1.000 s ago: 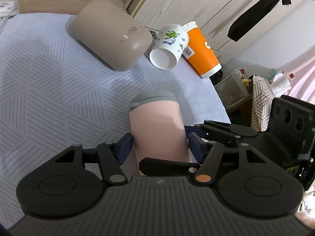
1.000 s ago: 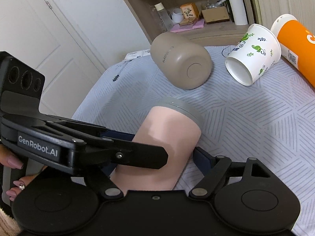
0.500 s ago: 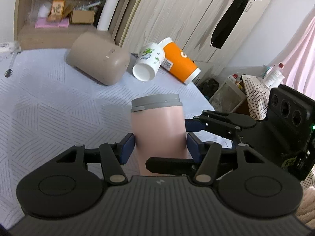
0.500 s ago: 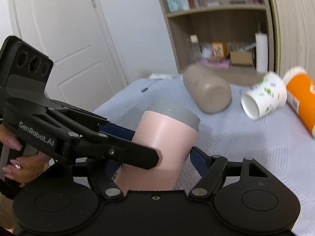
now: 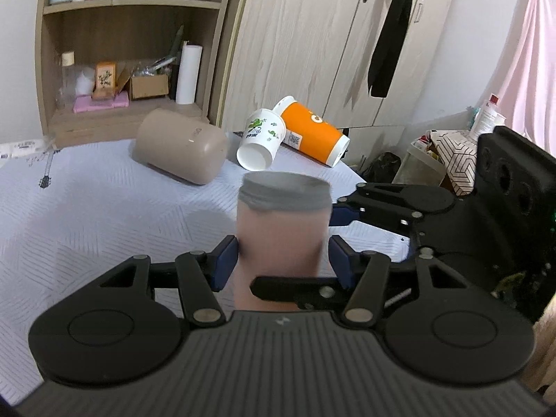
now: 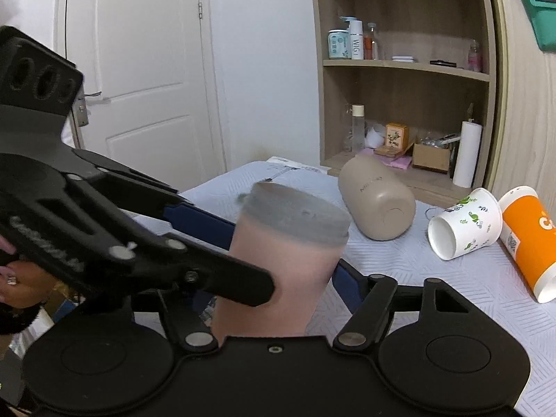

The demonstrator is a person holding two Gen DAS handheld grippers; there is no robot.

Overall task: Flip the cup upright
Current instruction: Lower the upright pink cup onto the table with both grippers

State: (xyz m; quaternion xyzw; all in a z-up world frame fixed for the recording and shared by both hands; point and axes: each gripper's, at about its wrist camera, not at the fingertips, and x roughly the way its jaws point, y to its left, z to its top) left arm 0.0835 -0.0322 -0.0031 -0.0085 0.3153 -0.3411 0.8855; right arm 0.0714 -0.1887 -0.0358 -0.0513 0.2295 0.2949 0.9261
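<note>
A pink cup with a grey lid is held between both grippers, close to upright, lid end up, blurred by motion. My left gripper is shut on its lower body, blue pads on either side. My right gripper is also shut on it; the cup shows there leaning slightly right. In the left wrist view the right gripper's black body reaches in from the right. In the right wrist view the left gripper's body crosses from the left. The cup's base is hidden behind the gripper bodies.
On the pale patterned bed cover lie a beige tumbler, a white printed paper cup and an orange paper cup, all on their sides. A wooden shelf and wardrobe stand behind. Clutter lies beyond the bed's right edge.
Both grippers have tilted upward together with the pink cup, swinging it from lying along the bed to nearly upright. The views now take in the shelf and wall.
</note>
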